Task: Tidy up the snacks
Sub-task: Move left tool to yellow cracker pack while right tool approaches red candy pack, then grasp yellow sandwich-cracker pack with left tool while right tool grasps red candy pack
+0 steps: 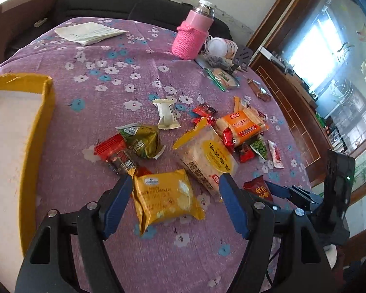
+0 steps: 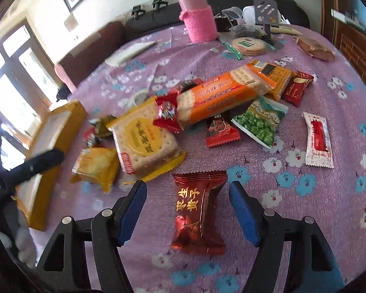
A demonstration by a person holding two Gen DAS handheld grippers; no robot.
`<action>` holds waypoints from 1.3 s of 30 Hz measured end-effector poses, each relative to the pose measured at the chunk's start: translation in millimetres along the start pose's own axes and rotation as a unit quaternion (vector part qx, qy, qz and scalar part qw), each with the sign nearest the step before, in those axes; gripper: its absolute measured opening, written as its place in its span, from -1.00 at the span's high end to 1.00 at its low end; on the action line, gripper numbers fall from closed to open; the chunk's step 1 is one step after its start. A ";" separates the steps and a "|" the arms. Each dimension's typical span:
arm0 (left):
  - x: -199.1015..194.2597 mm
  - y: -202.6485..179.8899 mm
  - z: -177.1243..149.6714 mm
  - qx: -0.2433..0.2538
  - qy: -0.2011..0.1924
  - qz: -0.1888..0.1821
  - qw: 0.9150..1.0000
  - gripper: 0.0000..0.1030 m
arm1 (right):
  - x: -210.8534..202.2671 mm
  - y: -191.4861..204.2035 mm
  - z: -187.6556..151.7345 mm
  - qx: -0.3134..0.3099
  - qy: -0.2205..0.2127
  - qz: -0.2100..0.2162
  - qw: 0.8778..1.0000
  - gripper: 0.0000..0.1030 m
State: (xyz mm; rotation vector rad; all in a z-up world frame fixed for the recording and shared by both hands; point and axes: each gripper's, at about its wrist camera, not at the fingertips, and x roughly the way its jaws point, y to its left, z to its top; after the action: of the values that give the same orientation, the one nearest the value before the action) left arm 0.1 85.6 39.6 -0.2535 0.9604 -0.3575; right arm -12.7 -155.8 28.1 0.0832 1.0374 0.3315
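Purple cloth: a flower-printed cover (image 1: 105, 112) lies over the table and carries all the snacks.
Left gripper: the left gripper (image 1: 175, 180) hangs over a yellow snack packet (image 1: 166, 199); its jaws are spread, one blue pad at each side of the packet, neither pressing on it.
Right gripper: the right gripper (image 2: 188, 190) stands over a dark red candy wrapper (image 2: 198, 210) with gold characters; its jaws are released, the wrapper flat on the cloth between them and apart from both pads.
Snack heap: a cracker pack with a round yellow label (image 2: 144, 141) lies just beyond the yellow packet, an orange cracker pack (image 2: 222, 95) leaning across it, small red wrappers tucked around both.
Right of heap: a green pea packet (image 2: 258, 122) and a white and red sachet (image 2: 318, 141) lie apart on the cloth.
Left of heap: a green foil packet (image 1: 141, 140) touches a red packet (image 1: 114, 153); a white wrapped sweet (image 1: 167, 113) lies beyond them.
Container: a yellow-rimmed box (image 1: 46, 112) with a white inside sits at the left edge; the part in view holds nothing.
Far side: a bottle in a pink knitted sleeve (image 1: 191, 36) stands upright near a round biscuit pack (image 2: 249, 45); folded papers (image 1: 90, 33) lie to its left.
In the way: the cracker pack's edge sits close to the left gripper's right pad.
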 end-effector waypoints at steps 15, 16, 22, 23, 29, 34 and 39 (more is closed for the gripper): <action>2.2 -29.8 -37.2 0.118 0.056 0.009 0.991 -0.41 | -10.6 -24.7 -12.4 0.014 -0.002 -0.014 1.000 0.16; 4.4 -34.7 -38.8 0.128 0.052 0.018 0.990 -0.41 | -11.4 -23.8 -14.1 0.013 -0.003 -0.014 1.000 0.13; 29.8 -54.3 -53.3 0.214 0.057 0.085 0.972 -0.41 | -12.2 -10.5 -22.5 -0.012 -0.004 -0.037 0.999 0.07; 31.6 -54.3 -56.8 0.218 0.062 0.090 0.970 -0.38 | -11.1 -9.7 -23.5 -0.016 -0.004 -0.041 0.999 0.07; 9.3 -42.4 -53.0 0.168 0.042 0.069 0.983 0.14 | -18.6 -12.9 -25.1 0.002 -0.013 -0.024 1.000 0.40; -48.3 -22.0 -51.7 0.084 -0.015 0.015 0.996 0.14 | -54.2 9.5 -20.8 -0.003 -0.041 0.021 0.999 0.41; -131.3 15.9 -50.0 0.034 -0.085 0.039 0.995 0.13 | -93.2 64.2 -0.9 -0.040 -0.060 0.101 0.992 0.41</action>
State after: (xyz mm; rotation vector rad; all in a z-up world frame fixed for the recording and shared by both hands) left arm -107.2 150.8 104.8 -0.1818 0.7867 -0.2919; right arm -71.4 -123.8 119.5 0.1353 0.8976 0.5451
